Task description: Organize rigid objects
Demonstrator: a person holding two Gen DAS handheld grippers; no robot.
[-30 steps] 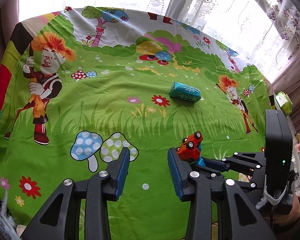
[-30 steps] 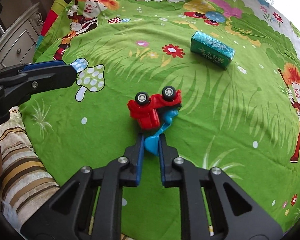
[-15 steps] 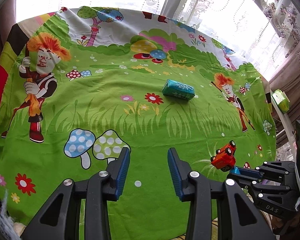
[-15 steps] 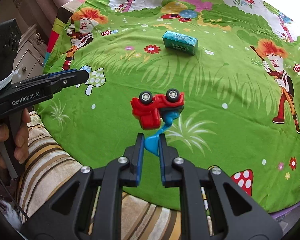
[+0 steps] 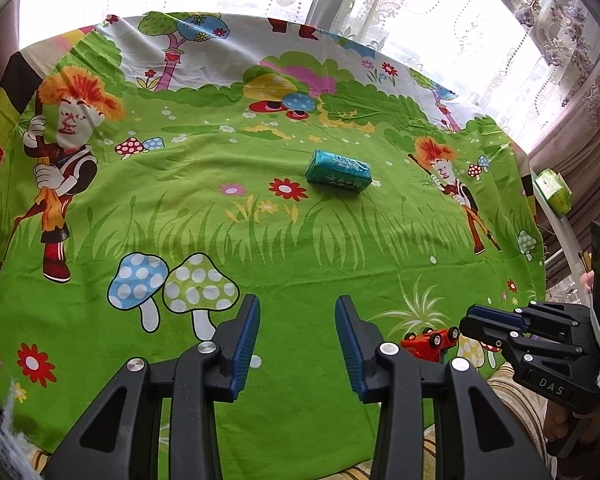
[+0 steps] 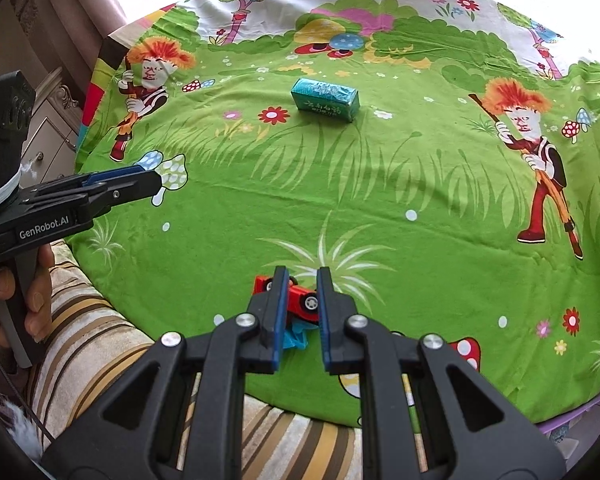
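Left wrist view
Left gripper (image 5: 296, 340): black two-finger tongs with blue pads, spread wide, nothing between them; they hang over the near edge of the bright green cartoon-printed cloth (image 5: 260, 248) that covers the table.
Toy car: the small red plastic toy car with black wheels (image 5: 431, 341) lies on its side, wheels showing, at the near right part of the cloth, just to the right of the left gripper's right finger and well clear of its gap.
Right gripper (image 5: 466, 322): seen from the side at the right edge, its tips just beside the car; from here I cannot tell how wide it stands.
Box: the teal foil-wrapped rectangular box (image 5: 337, 173) lies flat near the middle of the cloth, well apart from both tongs.
Green carton (image 5: 554, 192): a light green package off the cloth's far right edge, on a white ledge.

Right wrist view
Right gripper (image 6: 302, 292): fingers parted by a narrow gap, pads not pressing on anything.
Toy car (image 6: 300, 300): lies tipped over on the cloth near its near edge, partly in the gap between the fingers and partly hidden behind the left finger; a blue piece (image 6: 298, 338) shows below it, its shape unclear.
Left gripper (image 6: 152, 178): reaches in from the left edge, over the cloth's near left part, well apart from the car.
Box (image 6: 325, 99): towards the far middle of the cloth.
Striped fabric (image 6: 100, 344): brown and cream stripes below the cloth's near edge.
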